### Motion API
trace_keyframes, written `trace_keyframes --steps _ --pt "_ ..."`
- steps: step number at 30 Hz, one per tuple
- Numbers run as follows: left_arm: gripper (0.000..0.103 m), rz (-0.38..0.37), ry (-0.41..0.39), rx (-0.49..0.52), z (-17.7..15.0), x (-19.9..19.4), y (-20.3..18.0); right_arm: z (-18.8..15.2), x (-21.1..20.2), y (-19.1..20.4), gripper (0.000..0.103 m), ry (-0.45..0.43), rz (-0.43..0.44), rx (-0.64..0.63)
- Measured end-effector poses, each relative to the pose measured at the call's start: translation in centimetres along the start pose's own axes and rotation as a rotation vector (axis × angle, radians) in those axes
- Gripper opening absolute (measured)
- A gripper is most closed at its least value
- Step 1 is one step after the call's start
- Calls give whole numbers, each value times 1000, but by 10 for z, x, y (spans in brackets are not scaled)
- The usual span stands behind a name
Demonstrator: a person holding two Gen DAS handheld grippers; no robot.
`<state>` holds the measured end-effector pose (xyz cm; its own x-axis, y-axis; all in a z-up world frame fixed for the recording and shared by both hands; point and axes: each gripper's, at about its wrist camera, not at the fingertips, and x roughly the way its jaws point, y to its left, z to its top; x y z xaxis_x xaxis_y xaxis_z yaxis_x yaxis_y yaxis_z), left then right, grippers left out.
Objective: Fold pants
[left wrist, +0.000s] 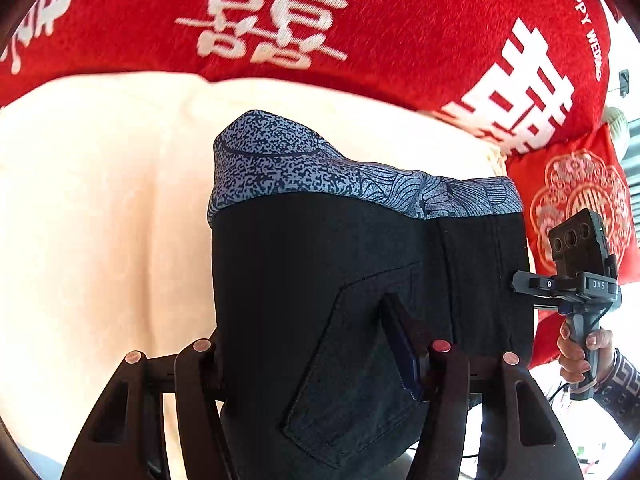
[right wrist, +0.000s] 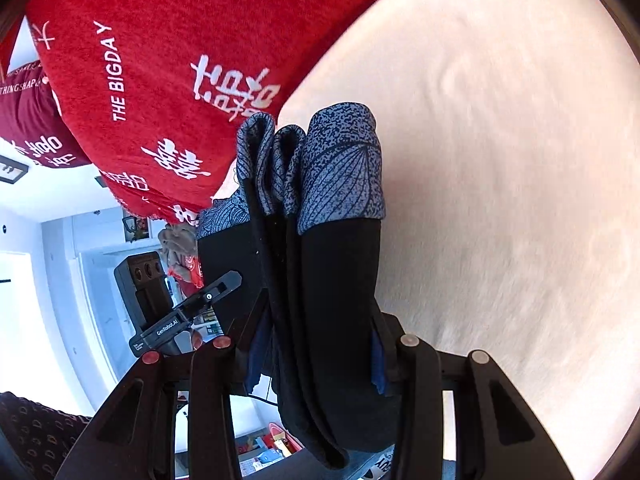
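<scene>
From the left wrist view we see the cream bedding [left wrist: 100, 208] spreading out to the left of our left gripper [left wrist: 316, 344], with the red blanket [left wrist: 360, 20] lying beyond it, printed with white characters. The black pants [left wrist: 320, 280] fill the space straight ahead of this gripper, their blue patterned waistband [left wrist: 304, 168] at the far end. The fingers [left wrist: 404, 332] are clamped on the dark cloth beside a back pocket. To the right, our right hand [left wrist: 580, 348] grips the handle of the other tool, in front of a red cushion [left wrist: 580, 192].

In the right wrist view, the left tool's body sits to the left of our right gripper [right wrist: 316, 340], against a white room. The red blanket [right wrist: 160, 80] hangs ahead and to the left. This gripper is closed on the folded pants [right wrist: 332, 300], which bunch in several layers between the fingers [right wrist: 380, 356] and block the middle of the view. The cream bedding [right wrist: 500, 160] covers everything to the right.
</scene>
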<state>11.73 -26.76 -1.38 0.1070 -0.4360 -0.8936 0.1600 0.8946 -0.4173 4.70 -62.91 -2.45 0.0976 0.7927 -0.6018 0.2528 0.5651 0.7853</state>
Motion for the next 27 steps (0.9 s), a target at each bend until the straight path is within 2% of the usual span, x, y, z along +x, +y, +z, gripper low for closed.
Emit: trace_keyframes --steps 3,5,7,9,10,11,12,14,15,16,21,27 --pt "62 7 10 10 -16 4 11 -16 15 -1 45 -5 -19 17" --pt "63 35 25 13 -25 13 19 -25 23 -7 46 2 -69 7" --pt "75 53 -1 -6 -34 18 29 -27 29 -13 52 0 -124 -10" --pt "89 109 -38 8 -37 20 32 -26 32 -17 57 -18 -166 -18" --pt "93 119 -46 8 -38 22 34 -26 32 -20 64 -24 -186 -18" --pt "99 125 -52 2 -38 23 35 -26 34 -22 67 -28 -229 -28" --pt "100 135 -55 -7 -38 24 36 -25 37 -21 68 -30 -261 -44" --pt "101 139 -60 -12 -39 24 37 -26 37 -18 69 -39 -277 -58" --pt "101 148 -61 -13 -40 23 36 -26 35 -15 74 -45 -302 -55" --pt "101 165 -59 -10 -41 21 34 -28 34 -12 78 -52 -331 -55" --pt "100 273 -62 65 -50 7 18 -45 21 1 81 -92 -458 -41" --pt "101 303 -44 96 -76 -21 -3 -80 7 19 88 -141 -585 -20"
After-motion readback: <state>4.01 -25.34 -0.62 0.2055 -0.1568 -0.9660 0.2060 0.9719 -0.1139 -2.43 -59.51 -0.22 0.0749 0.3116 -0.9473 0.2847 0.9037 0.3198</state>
